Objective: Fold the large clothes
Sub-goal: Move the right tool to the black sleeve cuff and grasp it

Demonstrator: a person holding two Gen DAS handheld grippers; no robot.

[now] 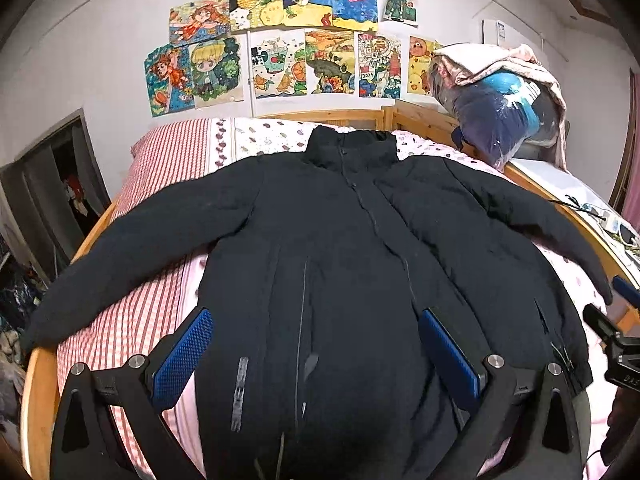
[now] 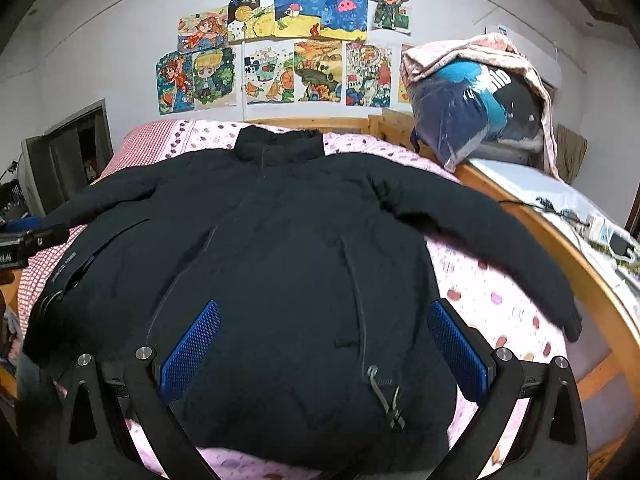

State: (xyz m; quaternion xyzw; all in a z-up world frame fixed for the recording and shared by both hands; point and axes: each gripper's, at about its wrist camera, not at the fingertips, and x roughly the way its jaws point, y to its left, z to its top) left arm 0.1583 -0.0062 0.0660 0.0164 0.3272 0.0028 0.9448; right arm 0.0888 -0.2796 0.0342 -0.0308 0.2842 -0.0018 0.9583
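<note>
jacket (image 1: 352, 248), black and padded, lies spread front-up on the bed (image 1: 160, 320) in the left wrist view, collar toward the wooden headboard (image 1: 360, 115) and both sleeves stretched out sideways from the body. the left gripper (image 1: 316, 354) hangs over the jacket's lower hem with its blue-padded fingers (image 1: 182, 356) spread wide and nothing between them; one finger sits past the jacket's edge over the pink-and-white checked sheet, the other over the jacket's front panel. beyond the jacket's collar, children's drawings (image 1: 288, 40) cover the wall, and off the jacket's far sleeve a bagged bundle (image 1: 496, 112) rests on a side ledge. part of the right gripper (image 1: 616, 344) shows just beyond that sleeve's cuff. from the right wrist view, the jacket (image 2: 280, 264) again fills the bed (image 2: 500, 300), zipper closed, a drawcord toggle (image 2: 384, 396) lying on its hem. the right gripper (image 2: 324, 350) is over the jacket's lower half, its fingers (image 2: 192, 348) wide apart and empty, one above the front panel and one at the jacket's side edge over the dotted pink sheet. the drawings (image 2: 280, 40) and the bundle (image 2: 472, 108) sit past the collar.
</note>
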